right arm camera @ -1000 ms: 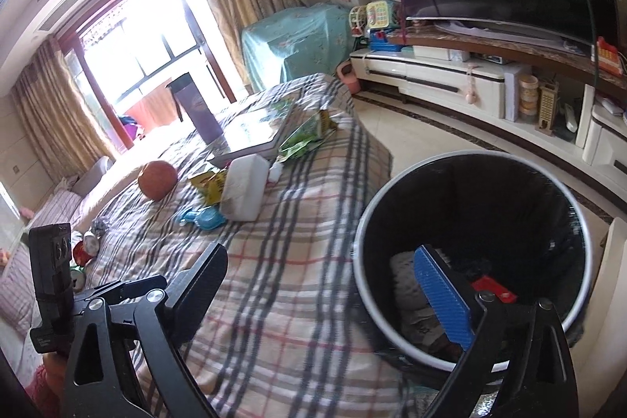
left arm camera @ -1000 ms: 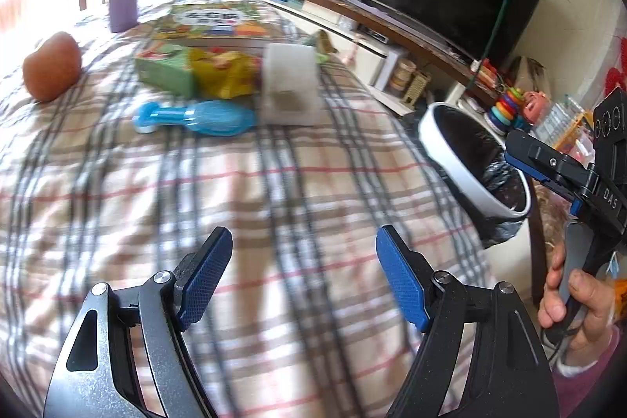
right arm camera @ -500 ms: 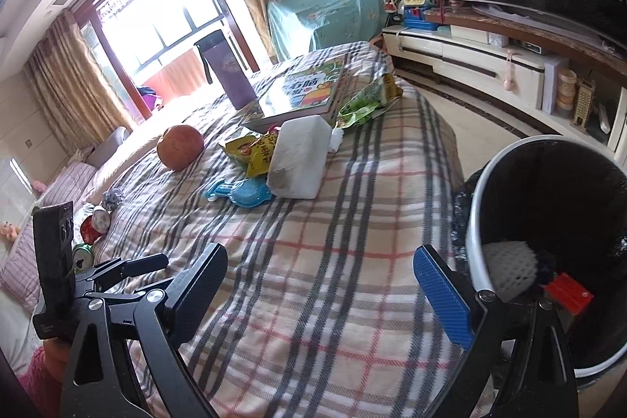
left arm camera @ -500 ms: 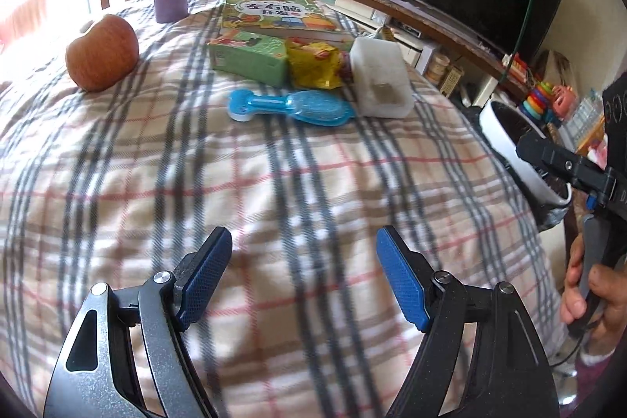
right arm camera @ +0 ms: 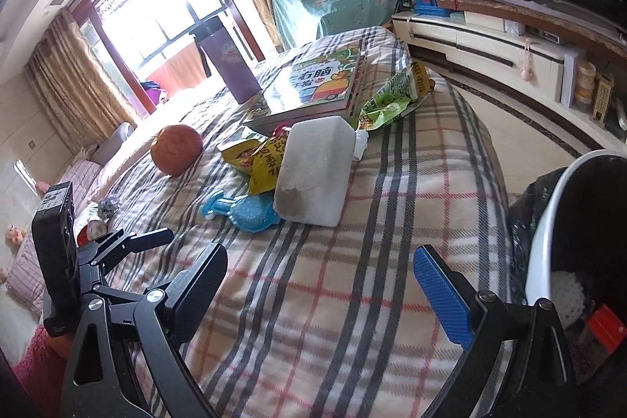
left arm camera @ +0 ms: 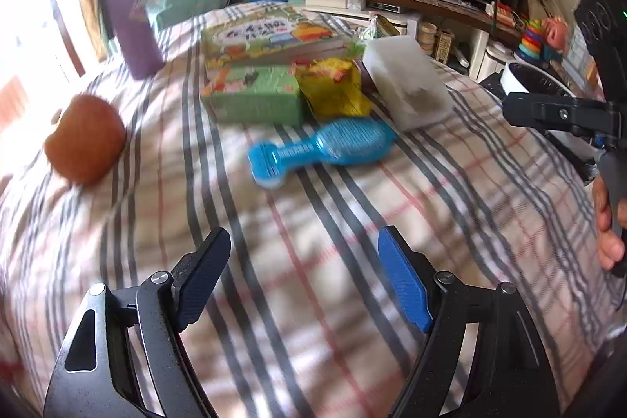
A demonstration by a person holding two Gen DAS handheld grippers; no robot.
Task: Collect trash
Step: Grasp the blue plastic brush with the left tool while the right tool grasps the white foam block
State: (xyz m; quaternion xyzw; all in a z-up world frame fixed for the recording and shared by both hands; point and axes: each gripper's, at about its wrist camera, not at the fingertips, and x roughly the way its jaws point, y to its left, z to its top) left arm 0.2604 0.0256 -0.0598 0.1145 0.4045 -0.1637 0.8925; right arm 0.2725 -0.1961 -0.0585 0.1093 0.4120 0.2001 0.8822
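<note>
Trash here means the yellow snack wrapper (left arm camera: pixel 333 89) and the white foam block (left arm camera: pixel 405 87), lying side by side on the plaid blanket (left arm camera: pixel 352 222) well ahead of my left gripper (left arm camera: pixel 303 277), whose jaws are spread with nothing between them. My right gripper (right arm camera: pixel 333 285) is spread too, holding nothing. A blue brush (left arm camera: pixel 321 149) lies nearer me than the wrapper. Only the right view shows the green wrapper (right arm camera: pixel 394 96) behind the block and the bin's (right arm camera: pixel 548 222) inside, with white netting; the left view shows just its rim.
</note>
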